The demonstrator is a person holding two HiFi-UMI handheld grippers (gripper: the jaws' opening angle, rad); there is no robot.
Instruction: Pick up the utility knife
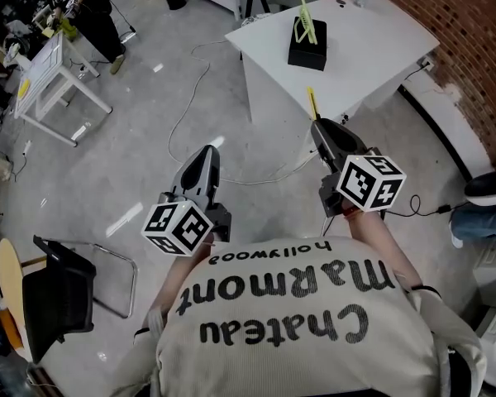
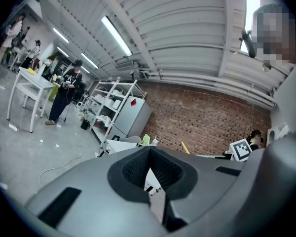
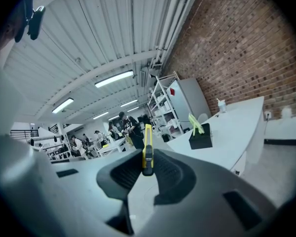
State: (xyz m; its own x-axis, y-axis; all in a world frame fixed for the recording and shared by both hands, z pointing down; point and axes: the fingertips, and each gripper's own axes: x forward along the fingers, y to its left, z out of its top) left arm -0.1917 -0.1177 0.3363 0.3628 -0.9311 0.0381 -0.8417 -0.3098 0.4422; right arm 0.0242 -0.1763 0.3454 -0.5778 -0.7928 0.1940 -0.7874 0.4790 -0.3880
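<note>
Clearly the pick-up looks done: nearest, in front of the person's chest, both grippers are held out roughly level above the floor [image 1: 140,155], touching no surface. The right gripper [image 1: 318,125] is clenched on the knife [image 3: 147,149]. Its pads pinch the dark lower body, so the yellow handle stands up edge-on past the fingertips. Gripping it low and by its thin sides probably keeps the flat tool from twisting. In the head view the knife shows as a yellow sliver jutting forward of the jaws. The left gripper [image 2: 149,151] has its jaws pressed together on nothing. It seems parked beside the right one, out of the way, since one grip is likely enough for so light a thing. Farther on stands the white table [image 1: 364,48], bearing a black box [image 1: 307,54] with pale green pieces sticking up from it. A brick wall [image 1: 471,40] closes the far side.
</note>
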